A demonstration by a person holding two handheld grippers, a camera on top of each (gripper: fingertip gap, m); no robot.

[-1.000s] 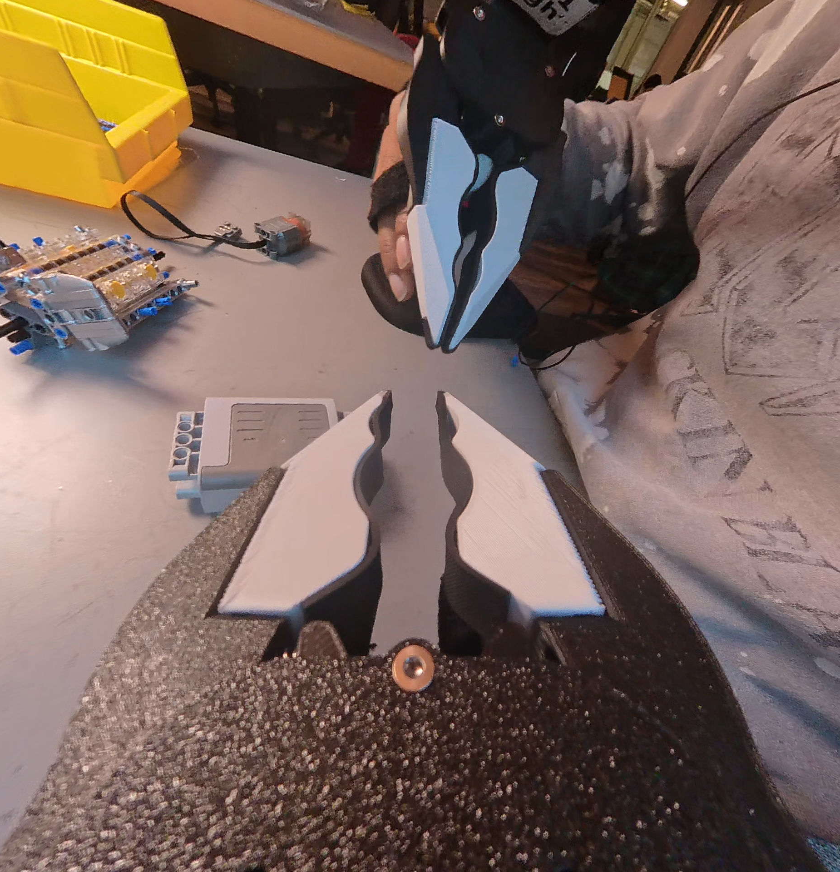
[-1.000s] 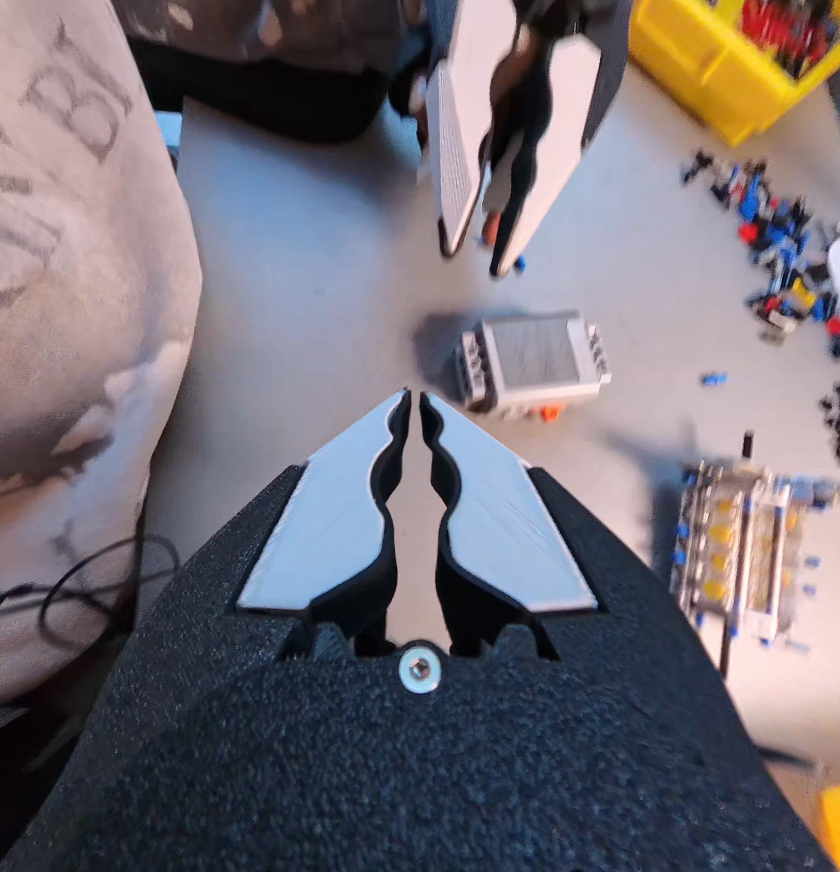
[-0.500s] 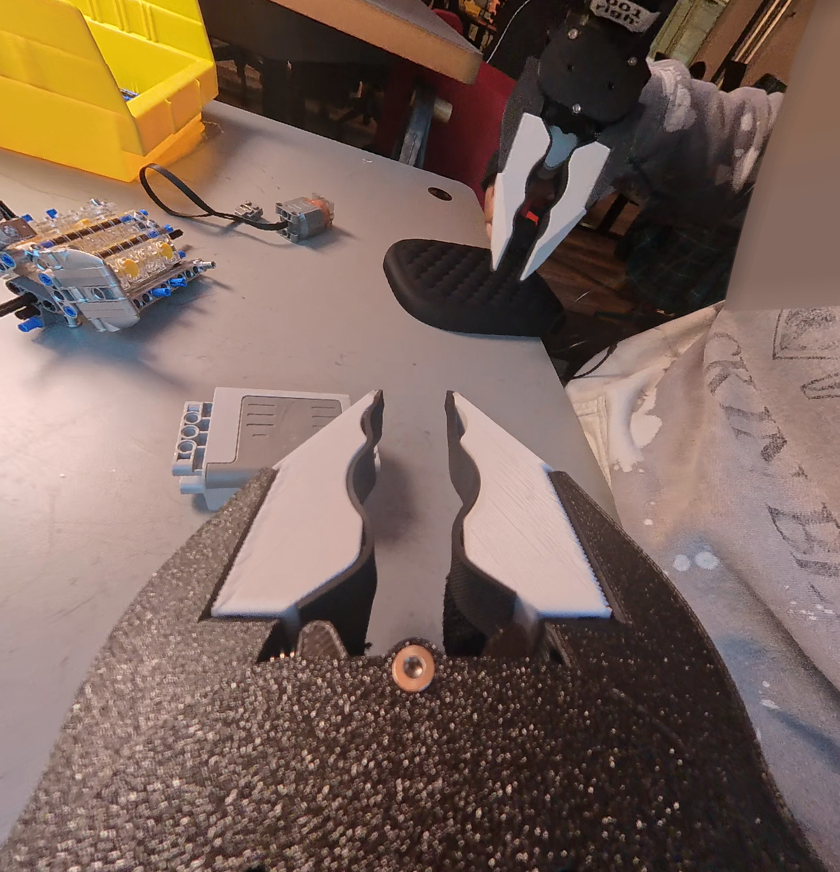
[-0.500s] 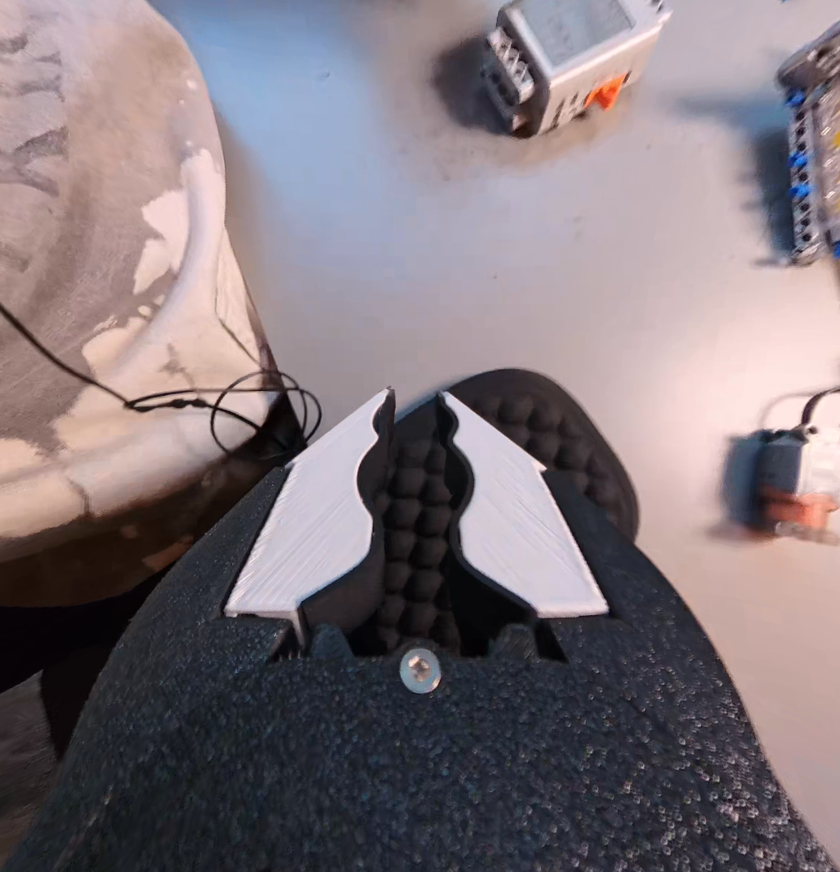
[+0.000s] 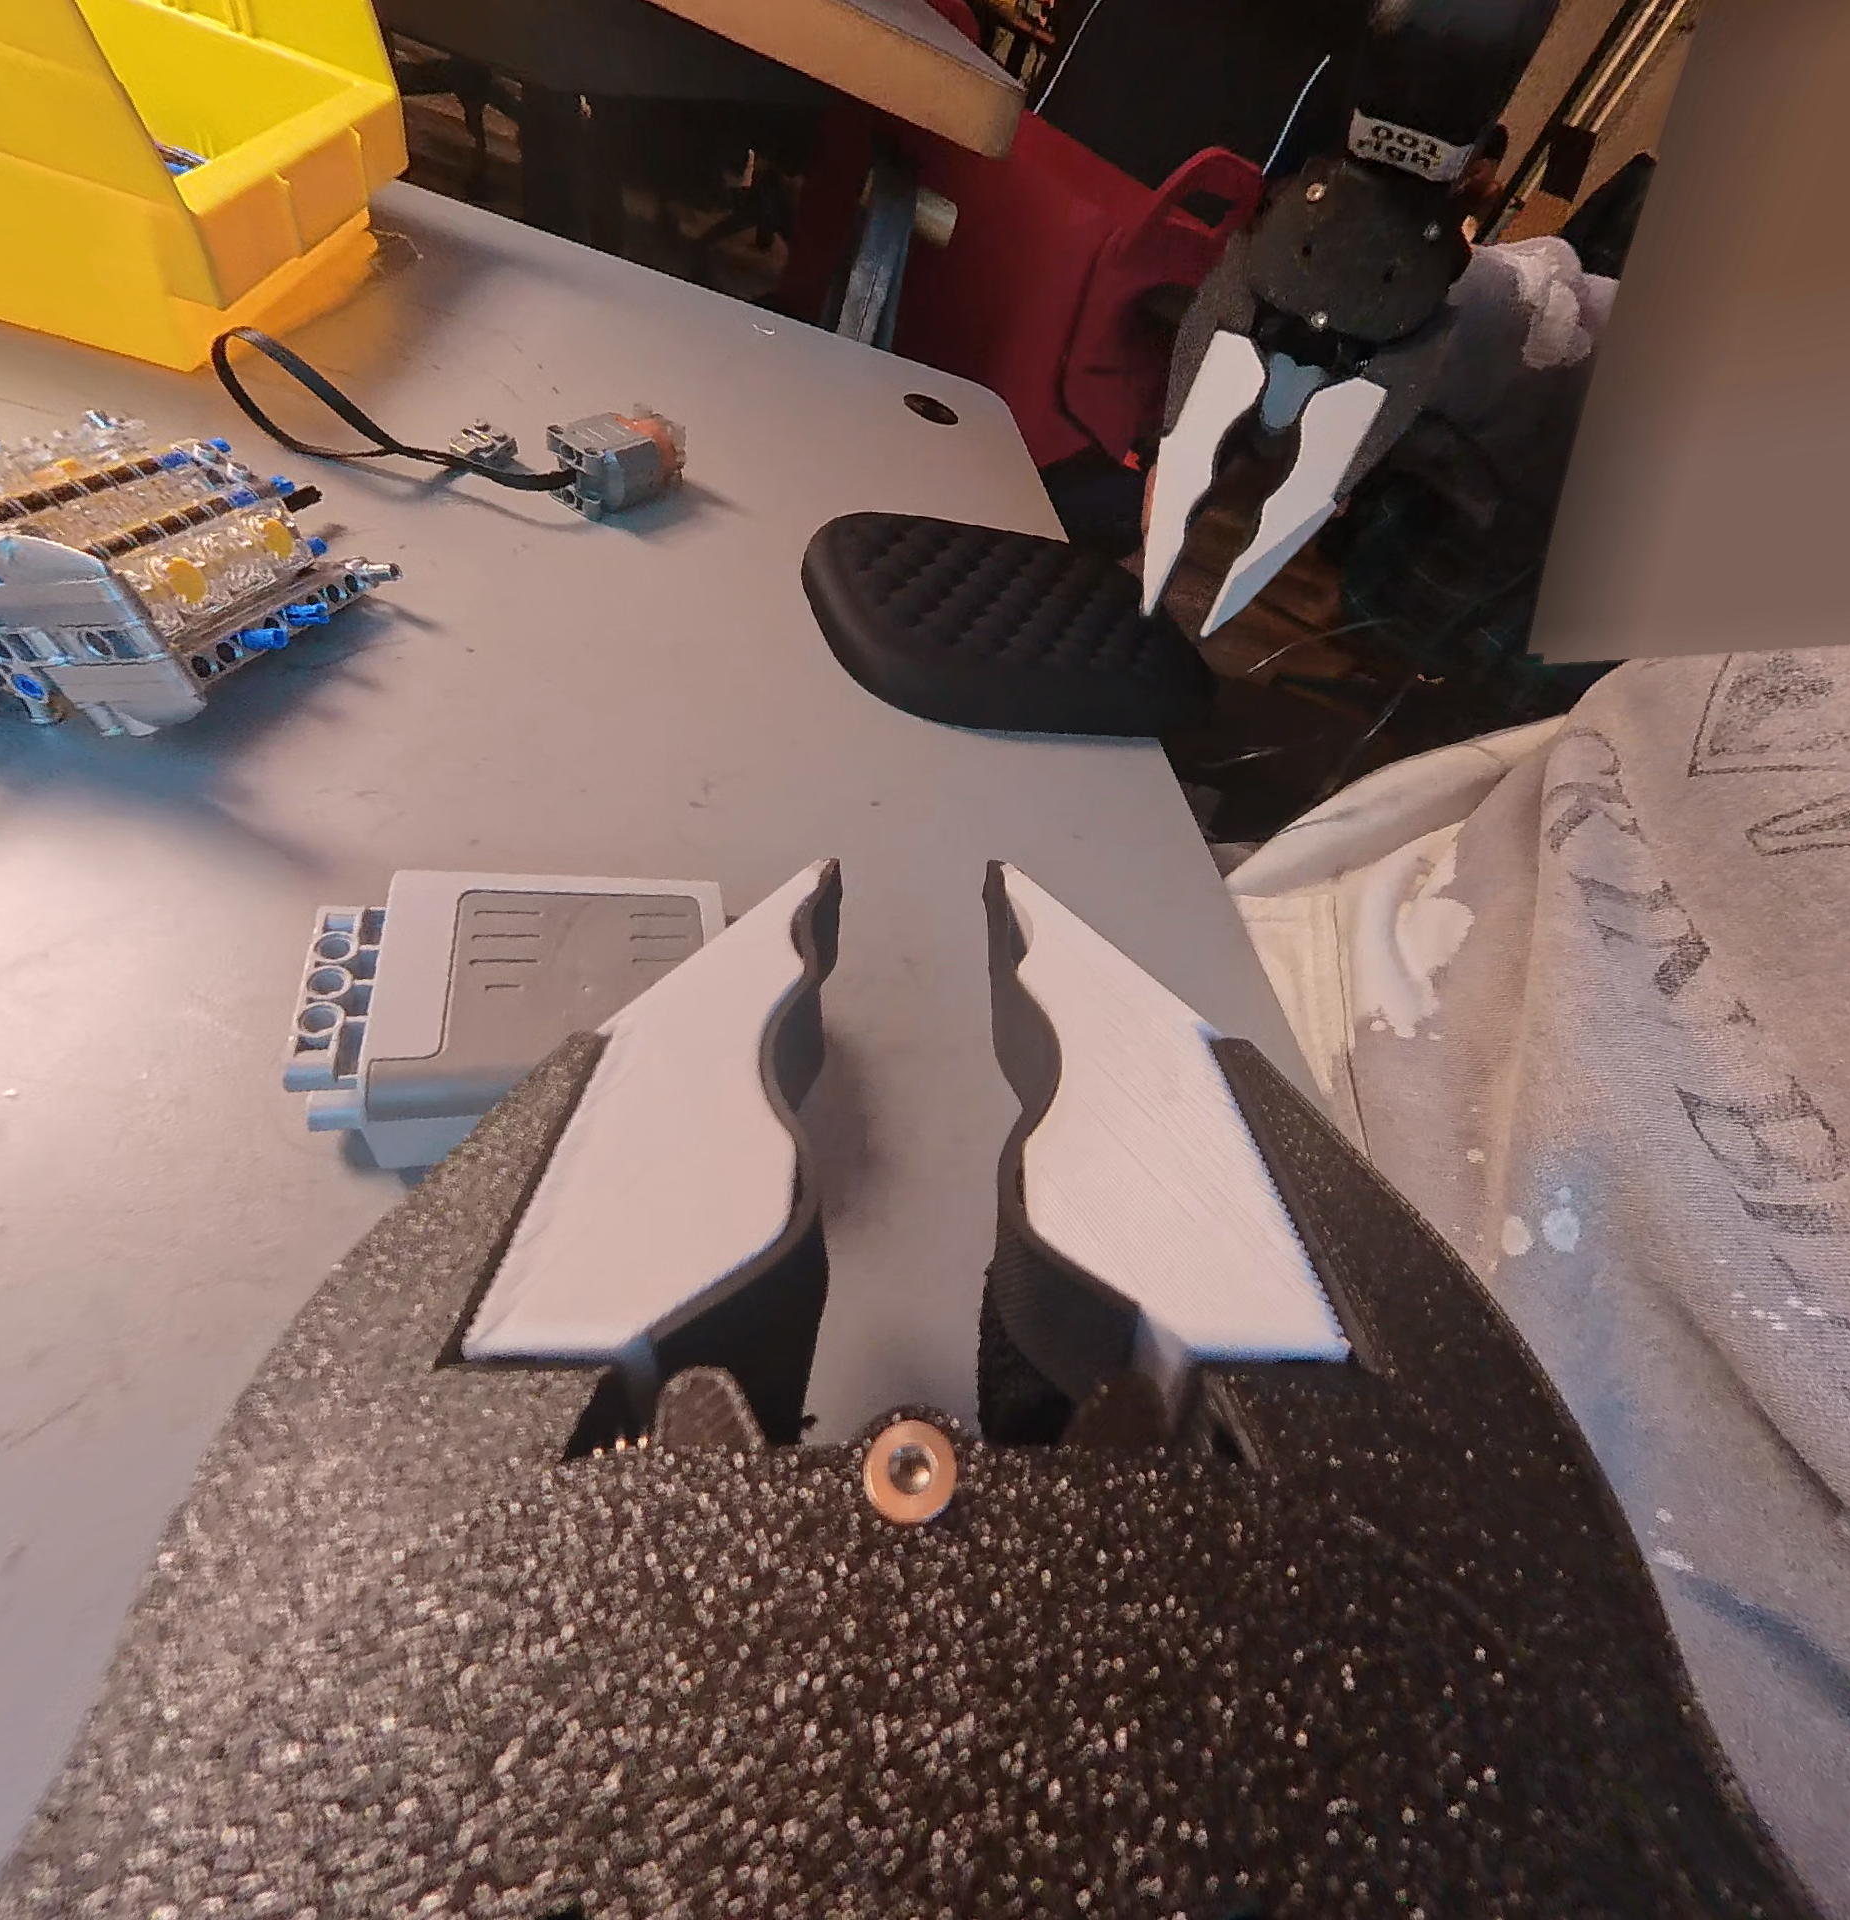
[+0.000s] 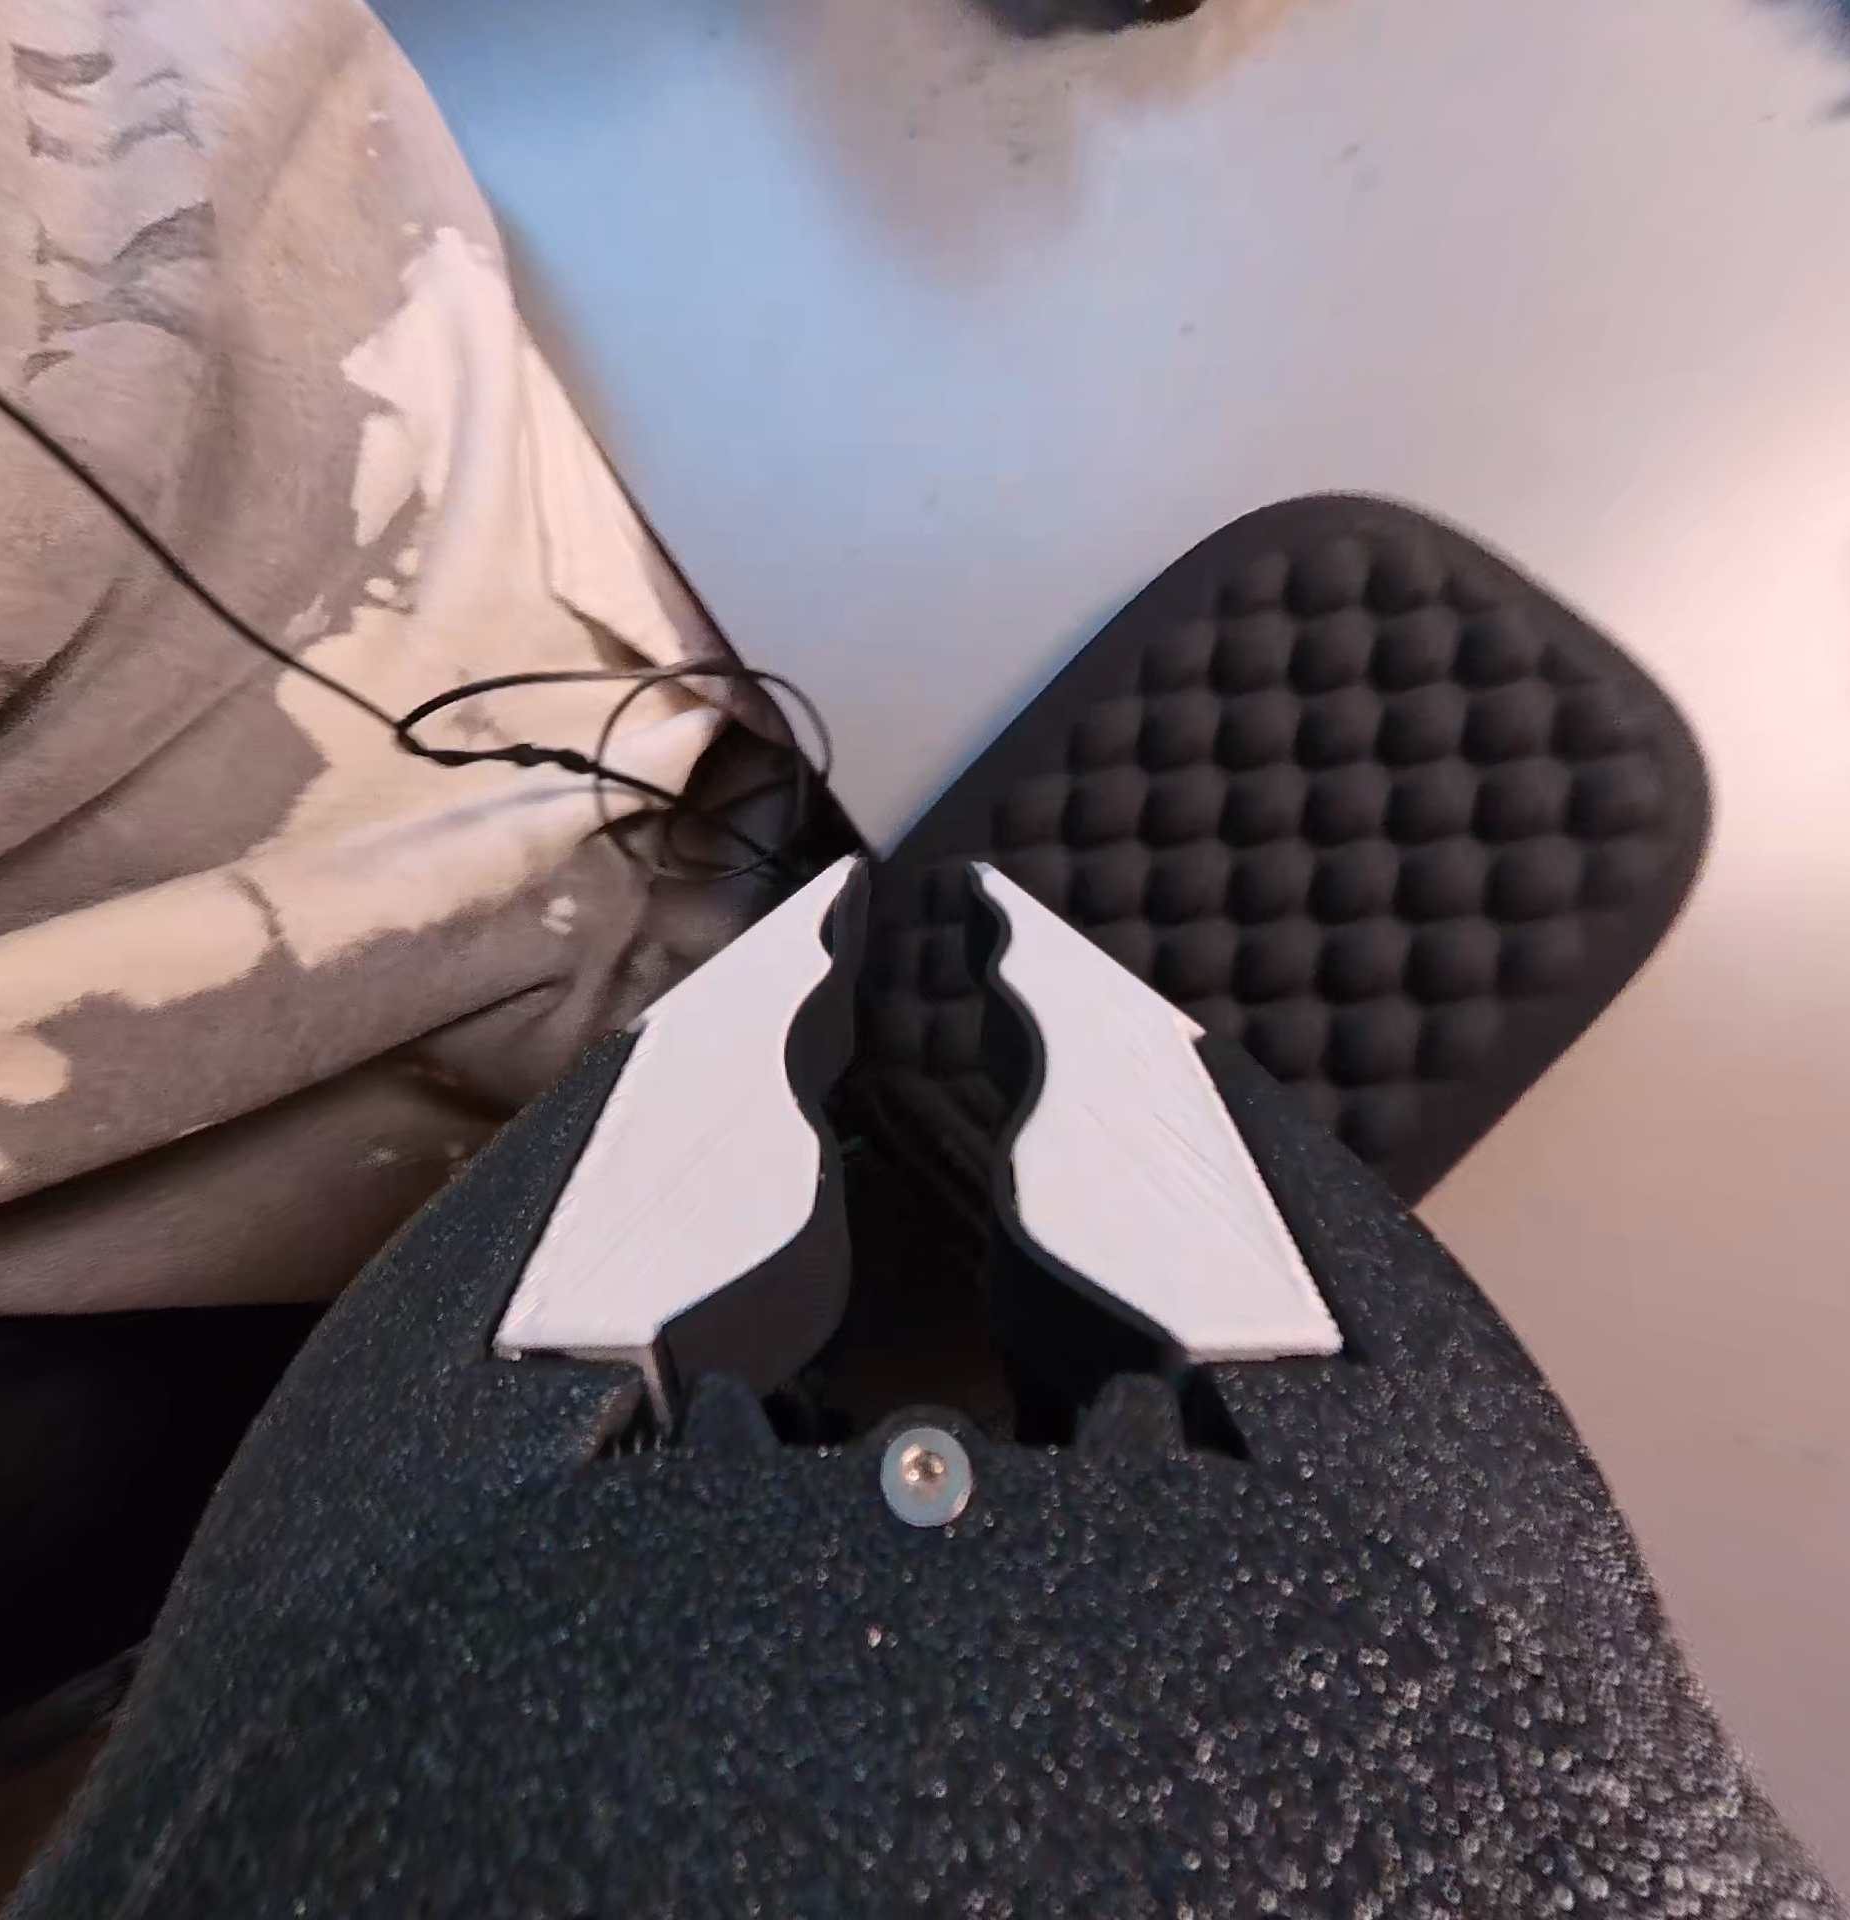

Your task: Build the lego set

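My left gripper (image 5: 913,873) is open and empty, low over the grey table (image 5: 609,748). A grey battery box (image 5: 505,987) lies just left of its left finger, partly hidden behind it. My right gripper (image 6: 919,873) is slightly open and empty. It hangs over the near end of a black dimpled pad (image 6: 1368,831) at the table's edge. In the left wrist view the right gripper (image 5: 1189,618) shows far off, pointing down beside the pad (image 5: 983,613).
A brick-built engine model (image 5: 121,603) and a small motor with a black cable (image 5: 620,468) lie at the left. A yellow bin (image 5: 173,156) stands at the far left. The person's printed garment (image 5: 1575,1039) fills the right; a thin black wire (image 6: 588,727) loops on it. Some 25 centimeters of space lies between my two pairs of fingers. Measured from the fingertips, the brick-built engine model (image 5: 121,603) is 15 centimeters or so from the left gripper and 30 centimeters from the right.
My right gripper has drawn back from close in front of the left gripper to the table's edge over the black pad, and opened a little. My left gripper opened slightly wider.
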